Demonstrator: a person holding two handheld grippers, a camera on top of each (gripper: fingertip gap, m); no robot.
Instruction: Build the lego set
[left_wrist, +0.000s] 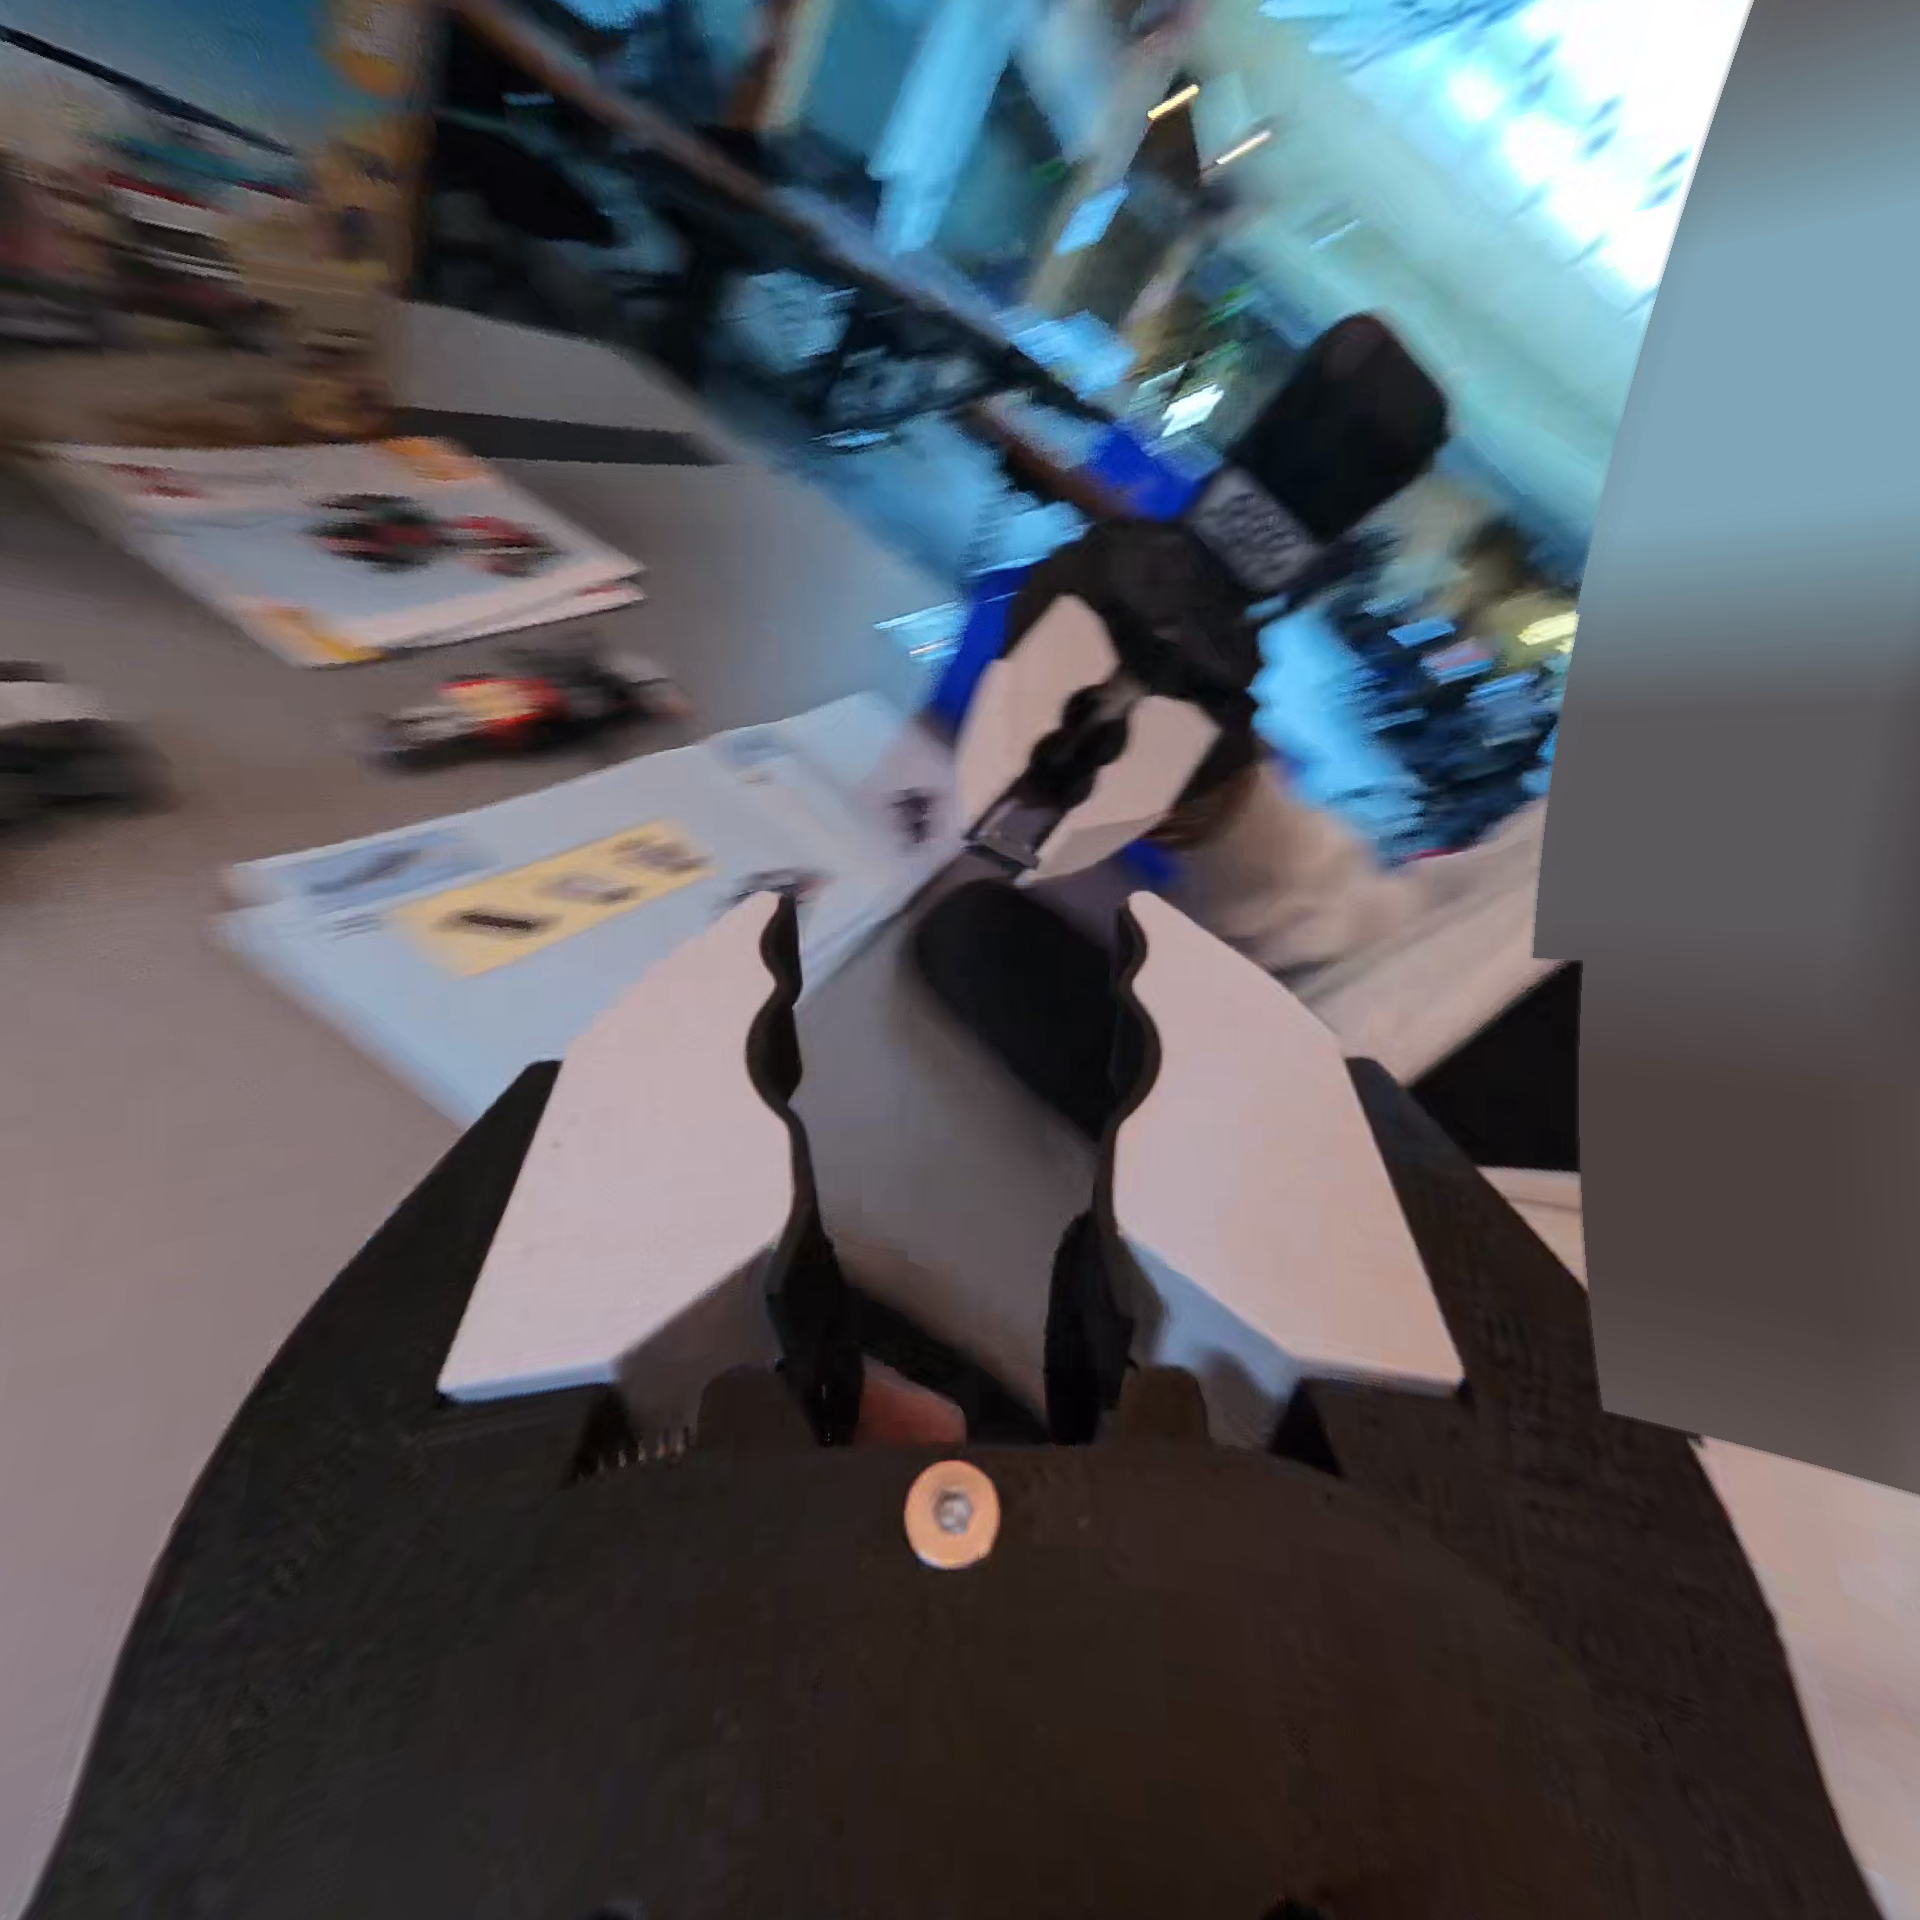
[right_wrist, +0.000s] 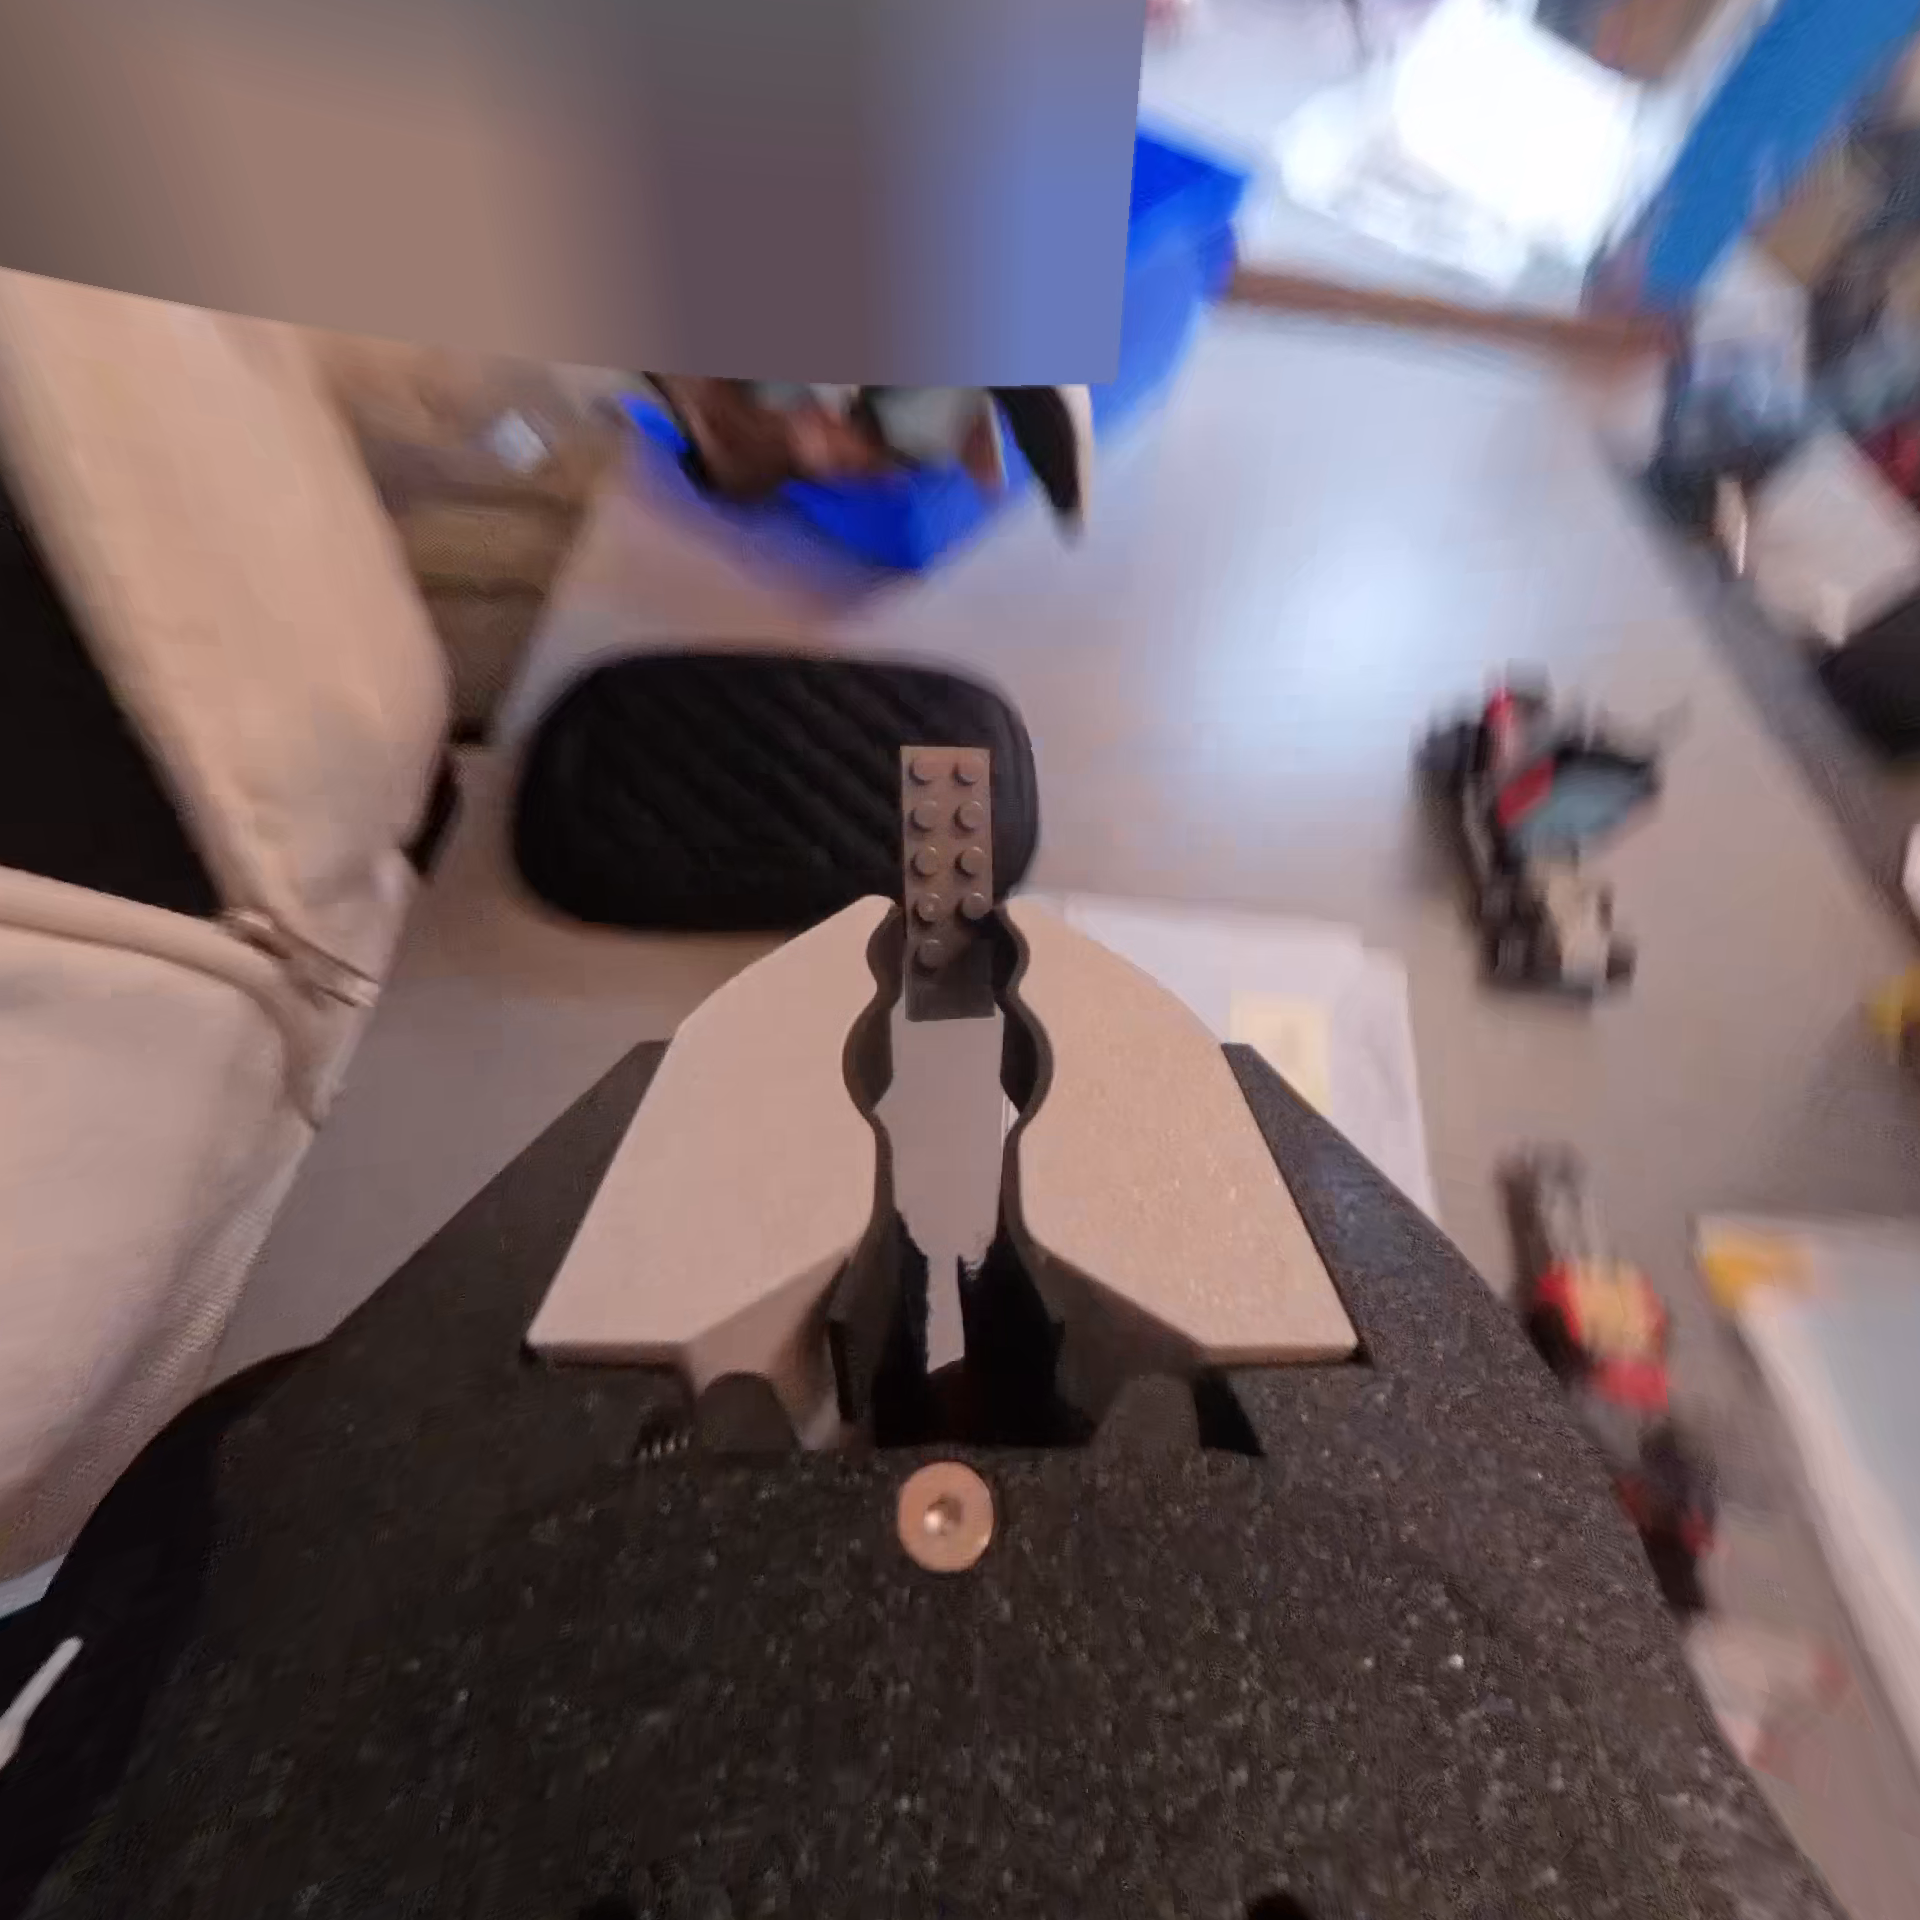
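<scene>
Right tongs (right_wrist: 940, 925) clamped on dark grey studded plate (right_wrist: 947, 862), held aloft above desk (right_wrist: 1299, 582), likely for handover; left tongs (left_wrist: 956, 914) parted, empty, facing it; part-built car (left_wrist: 520, 712) near desk's far edge.

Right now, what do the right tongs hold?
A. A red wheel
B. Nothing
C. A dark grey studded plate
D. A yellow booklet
C: in the right wrist view the right tongs are shut on a long dark grey plate with two rows of studs, which sticks out past the fingertips.
</scene>
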